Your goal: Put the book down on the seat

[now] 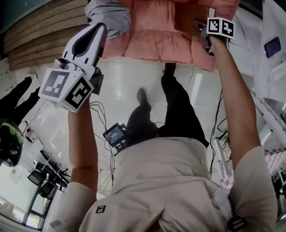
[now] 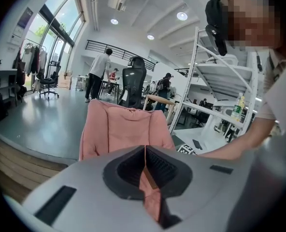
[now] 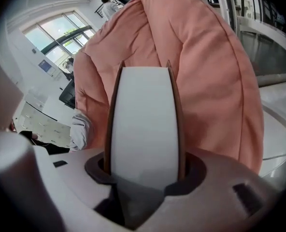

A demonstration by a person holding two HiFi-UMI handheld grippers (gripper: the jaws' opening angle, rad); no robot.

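The pink padded seat (image 1: pixel 167 23) is ahead of me at the top of the head view, and it also shows in the left gripper view (image 2: pixel 123 129) and the right gripper view (image 3: pixel 215 81). My right gripper (image 1: pixel 207 30) is held up against the seat's right side. It is shut on the book (image 3: pixel 144 115), whose white page edge stands between two thin brown covers. Only a brown corner of the book (image 1: pixel 200 19) shows in the head view. My left gripper (image 1: pixel 99 32) points at the seat's left side, and its jaws (image 2: pixel 145 153) are shut with nothing in them.
A grey cloth (image 1: pixel 109 13) hangs at the seat's left edge. Cables and a small device (image 1: pixel 116 135) lie on the glossy floor by my legs. A white rack (image 1: pixel 273 57) stands to the right and a wooden platform edge (image 1: pixel 41 23) to the left. People and a black office chair (image 2: pixel 133 79) are far behind.
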